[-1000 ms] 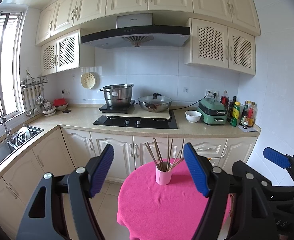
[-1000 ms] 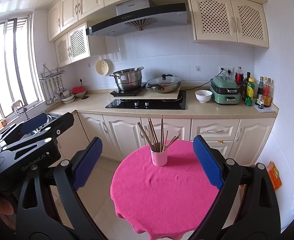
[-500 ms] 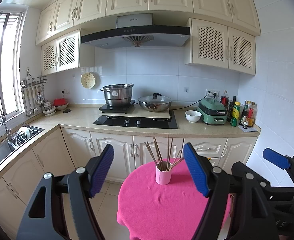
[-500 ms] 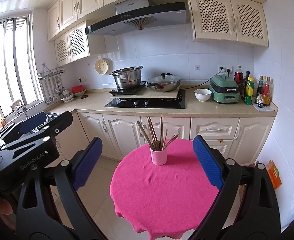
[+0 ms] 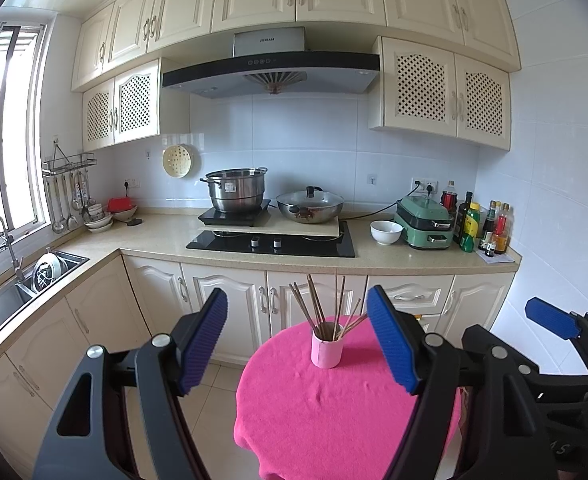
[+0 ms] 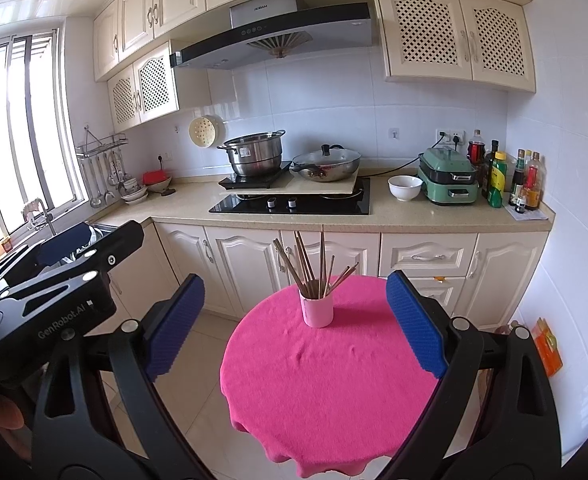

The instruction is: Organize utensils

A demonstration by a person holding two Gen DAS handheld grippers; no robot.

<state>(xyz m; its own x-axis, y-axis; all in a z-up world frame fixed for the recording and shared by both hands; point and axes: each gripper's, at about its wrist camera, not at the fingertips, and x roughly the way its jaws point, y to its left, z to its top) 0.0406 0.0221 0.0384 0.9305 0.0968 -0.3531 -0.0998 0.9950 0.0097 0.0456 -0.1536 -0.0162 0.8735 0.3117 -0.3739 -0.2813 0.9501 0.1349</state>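
Observation:
A pink cup (image 5: 326, 350) (image 6: 316, 309) stands upright near the far edge of a round table under a pink cloth (image 5: 333, 420) (image 6: 325, 392). Several brown chopsticks (image 5: 321, 304) (image 6: 313, 264) fan out of it. My left gripper (image 5: 298, 340) is open, held well short of the cup, with nothing between its blue pads. My right gripper (image 6: 295, 320) is open too, above the near side of the table. Each gripper shows at the edge of the other's view.
Behind the table runs a counter (image 6: 413, 216) with a hob, a steel pot (image 6: 256, 154), a lidded wok, a white bowl (image 6: 405, 187), a green cooker and bottles (image 6: 509, 178). A sink (image 5: 10, 296) lies at the left under the window. Tiled floor lies left of the table.
Both views have crept slightly: the cup and table sit a touch higher and nearer in frame. Both grippers stay open and hold nothing.

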